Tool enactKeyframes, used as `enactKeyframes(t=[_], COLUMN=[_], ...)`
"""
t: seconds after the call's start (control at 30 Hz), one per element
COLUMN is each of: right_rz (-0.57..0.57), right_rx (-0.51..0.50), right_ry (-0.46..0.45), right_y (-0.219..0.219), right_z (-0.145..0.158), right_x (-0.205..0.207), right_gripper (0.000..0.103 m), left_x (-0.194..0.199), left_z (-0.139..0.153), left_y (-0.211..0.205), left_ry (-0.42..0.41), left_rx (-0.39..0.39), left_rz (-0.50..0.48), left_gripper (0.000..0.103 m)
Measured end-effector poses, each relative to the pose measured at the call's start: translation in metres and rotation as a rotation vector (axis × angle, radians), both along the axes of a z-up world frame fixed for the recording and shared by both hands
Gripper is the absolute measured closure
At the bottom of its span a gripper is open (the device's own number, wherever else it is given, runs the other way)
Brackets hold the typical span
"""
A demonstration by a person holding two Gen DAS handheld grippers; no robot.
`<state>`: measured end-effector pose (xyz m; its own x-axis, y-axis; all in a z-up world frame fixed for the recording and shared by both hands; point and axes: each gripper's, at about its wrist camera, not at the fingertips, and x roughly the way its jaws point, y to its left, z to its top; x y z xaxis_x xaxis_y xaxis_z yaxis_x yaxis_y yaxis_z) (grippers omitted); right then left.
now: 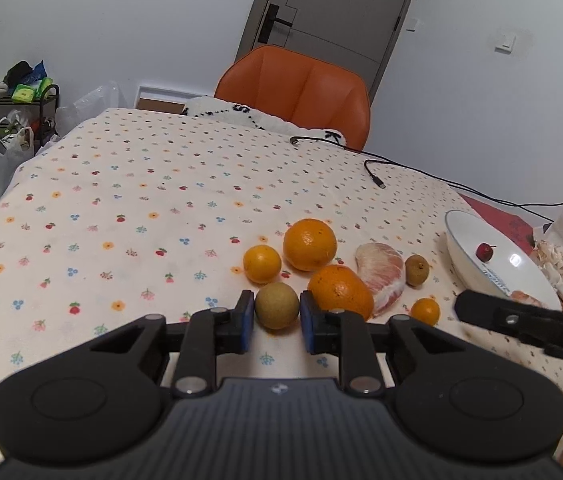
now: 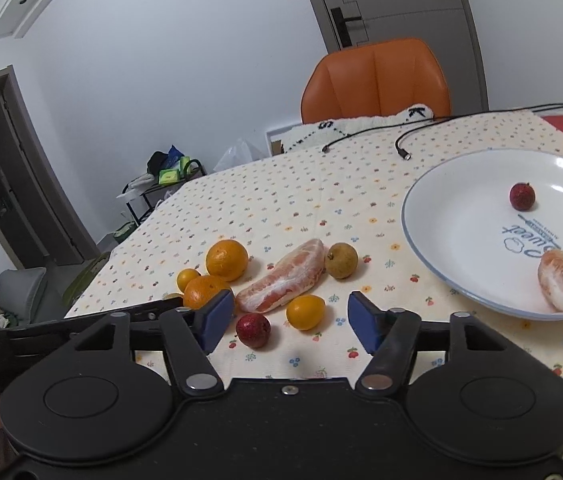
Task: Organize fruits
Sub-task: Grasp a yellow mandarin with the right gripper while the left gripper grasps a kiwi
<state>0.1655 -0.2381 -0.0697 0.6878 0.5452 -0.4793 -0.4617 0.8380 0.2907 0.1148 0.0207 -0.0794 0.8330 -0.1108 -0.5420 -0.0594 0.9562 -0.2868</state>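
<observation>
Left wrist view: your left gripper (image 1: 272, 321) is pinching the brown-green fruit (image 1: 276, 305); your right gripper (image 2: 286, 322) is gaping wide, holding nothing.

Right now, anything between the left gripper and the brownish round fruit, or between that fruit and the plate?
Left gripper already brackets the brownish fruit; nothing between. Toward the white plate, a direct slide is blocked by the orange, the pomelo segment and the small orange. Lift over them.
</observation>
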Motion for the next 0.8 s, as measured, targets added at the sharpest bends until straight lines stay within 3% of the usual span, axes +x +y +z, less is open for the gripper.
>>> enactKeyframes(t=[0.27, 0.47, 0.5, 0.53, 0.8], right_rz=[-0.018, -0.032, -0.028, -0.020, -0.038], right_rx=[-0.030, -0.056, -0.055, -0.047, -0.018], right_ry=[0.042, 0.045, 0.048, 0.057, 0.043], right_y=[0.007, 0.013, 0.013, 0.013, -0.003], right_z=[-0.011, -0.019, -0.020, -0.020, -0.013], right_x=[0.016, 0.020, 0.021, 0.021, 0.011], right_gripper=[0.050, 0.067, 0.079, 0.081, 0.081], left_x=[-0.011, -0.016, -0.016, -0.015, -0.012], left_z=[0.014, 0.022, 0.023, 0.024, 0.028], left_y=[0.001, 0.002, 0.001, 0.001, -0.013], left_ry=[-0.034, -0.050, -0.052, -0.052, -0.070], left_rx=[0.009, 0.018, 0.020, 0.022, 0.023], left_rz=[0.000, 0.010, 0.012, 0.013, -0.020], left_gripper=[0.080, 0.080, 0.080, 0.080, 0.080])
